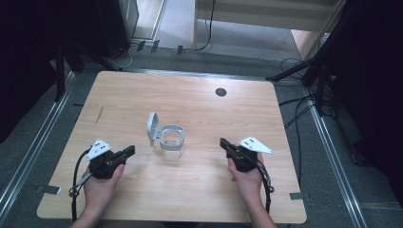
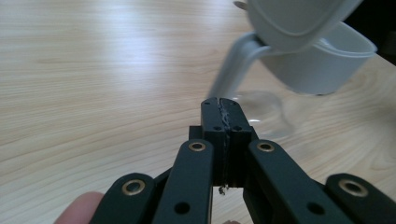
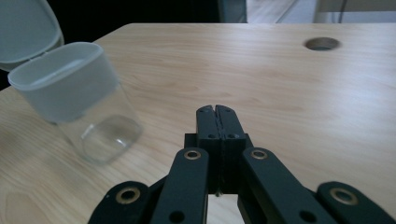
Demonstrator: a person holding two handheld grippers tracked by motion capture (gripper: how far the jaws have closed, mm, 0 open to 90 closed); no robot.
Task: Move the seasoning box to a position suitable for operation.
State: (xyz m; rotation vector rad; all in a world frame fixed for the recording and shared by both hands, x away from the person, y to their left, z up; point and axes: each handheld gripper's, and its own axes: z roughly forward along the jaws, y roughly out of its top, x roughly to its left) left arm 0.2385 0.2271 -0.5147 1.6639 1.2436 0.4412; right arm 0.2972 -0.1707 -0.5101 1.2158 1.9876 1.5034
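Both hand-held grippers, left and right, rest fully closed and empty on the wooden surface; clear plastic jar with open grey flip lid stands upright between them, slightly nearer the left one

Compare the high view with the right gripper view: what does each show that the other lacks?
High view alone: both hands, the left gripper, the floor beyond the table, cables. Right gripper view alone: a close look at the right gripper, its jaws pressed together on nothing. Both: the wooden table, its round hole, and the clear jar with its hinged lid open.
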